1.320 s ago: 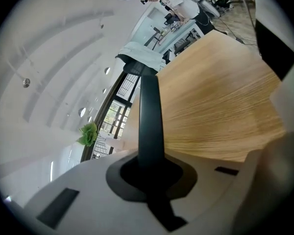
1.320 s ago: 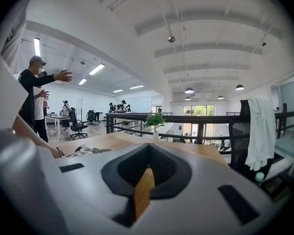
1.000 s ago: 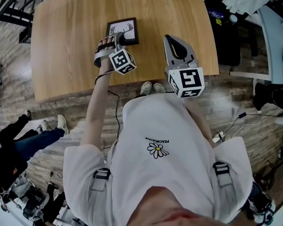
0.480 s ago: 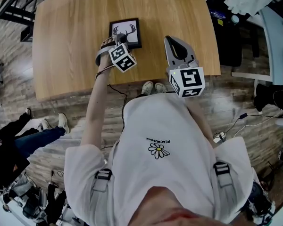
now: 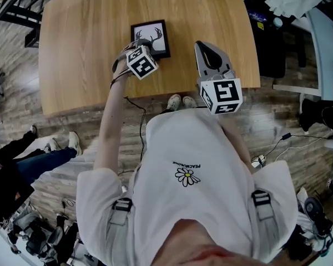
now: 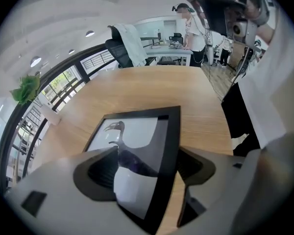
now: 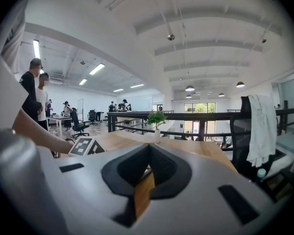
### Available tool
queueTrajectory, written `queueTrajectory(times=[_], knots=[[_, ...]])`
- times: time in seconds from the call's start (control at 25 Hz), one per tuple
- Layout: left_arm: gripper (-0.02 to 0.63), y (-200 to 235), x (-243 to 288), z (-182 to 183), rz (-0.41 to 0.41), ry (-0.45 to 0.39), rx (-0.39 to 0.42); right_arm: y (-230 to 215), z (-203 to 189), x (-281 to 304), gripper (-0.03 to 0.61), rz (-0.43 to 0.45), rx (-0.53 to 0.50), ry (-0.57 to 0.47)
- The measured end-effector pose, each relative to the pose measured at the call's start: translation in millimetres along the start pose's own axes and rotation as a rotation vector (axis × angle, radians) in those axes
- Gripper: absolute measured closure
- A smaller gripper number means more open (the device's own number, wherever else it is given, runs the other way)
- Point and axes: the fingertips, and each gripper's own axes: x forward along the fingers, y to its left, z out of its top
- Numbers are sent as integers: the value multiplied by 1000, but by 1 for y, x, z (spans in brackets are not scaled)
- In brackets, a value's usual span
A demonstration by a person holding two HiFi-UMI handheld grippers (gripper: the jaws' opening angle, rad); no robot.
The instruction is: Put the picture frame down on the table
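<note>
Grey jaws, left gripper (image 6: 149,154): spread wide and let go; they have just been opening, with nothing clamped.
Between them: the near side border of the picture frame (image 6: 137,131) runs straight through the gap, and a strip of bare wood shows between that border and one jaw. The other jaw hangs over the glass.
Frame: black border, pale drawing with antlers, lying face up on the table (image 5: 83,49). Whether its near edge is fully down, I can't tell.
Where on the table: around the middle, closer to the person's edge than the far one.
Left hand: wrapped round the handle, with the gripper pitched steeply down at the frame and its marker cube (image 5: 141,61) sitting just below the frame in the head view.
Right gripper (image 7: 148,153): jaws pressed together at the tips, nothing caught in them, only a sliver of table wood seen through the slot.
Right side position: over the table's near edge, well apart from the frame and pointing out nearly level.
Beyond the right gripper: a green plant (image 7: 157,117) on the table's far end and a chair (image 7: 257,126) draped with white cloth.
Underneath it all: a white shirt (image 5: 200,170) and a plank floor (image 5: 22,98).
</note>
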Motion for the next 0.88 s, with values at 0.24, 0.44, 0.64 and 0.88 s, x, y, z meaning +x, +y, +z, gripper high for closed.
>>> queueTrajectory(times=[0.24,0.44,0.64,0.88], knots=[[247,-12,9,-1,-87,-12,-40,-1,5,-1,572,-5,-3,-23],[244,-26,18,-11,-202,-22,-167,3,-2,-4,572,4,0,-2],[244,-21,15,-1,-157,-32,-101,1,0,-1,572,6,-5,-1],[244,-12,10,5,-109,-39,-84,4,0,0,572,16,-9,-3]])
